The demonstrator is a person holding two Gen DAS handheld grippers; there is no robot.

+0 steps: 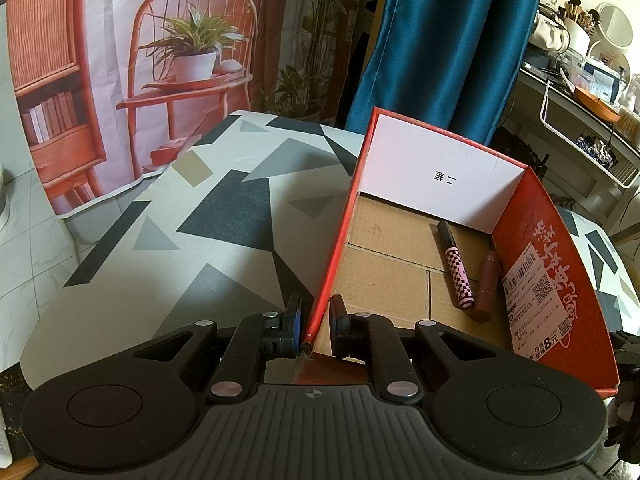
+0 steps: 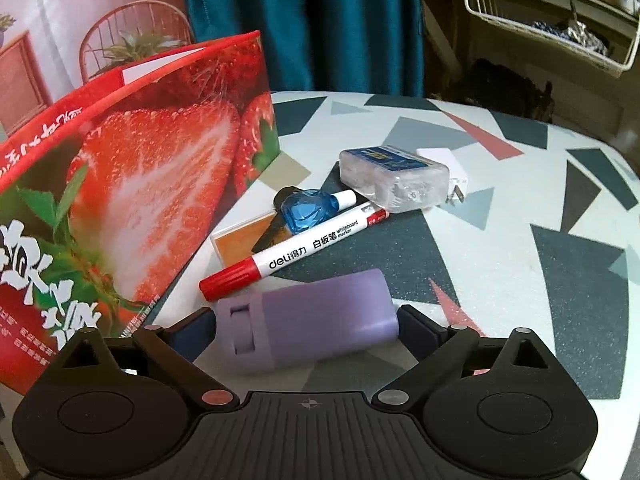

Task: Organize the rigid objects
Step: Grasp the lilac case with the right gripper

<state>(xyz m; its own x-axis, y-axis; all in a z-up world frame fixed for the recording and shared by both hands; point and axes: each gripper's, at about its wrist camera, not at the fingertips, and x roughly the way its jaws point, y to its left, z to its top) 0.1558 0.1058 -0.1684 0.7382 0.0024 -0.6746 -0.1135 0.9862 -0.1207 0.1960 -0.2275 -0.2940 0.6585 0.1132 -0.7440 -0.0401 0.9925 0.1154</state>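
Note:
In the left wrist view my left gripper straddles the left wall of a red cardboard box, one finger outside and one inside, nearly closed on the wall's edge. Inside the box lie a pink checkered tube and a brown lipstick. In the right wrist view my right gripper spans a purple case lying crosswise between its fingers on the table. Beyond it lie a red-capped whiteboard marker, a blue bottle, an orange card, a clear plastic box and a white plug.
The strawberry-printed outer wall of the box stands at the left of the right wrist view. The table has a geometric patterned cloth. A teal curtain and a cluttered shelf with a wire basket stand behind.

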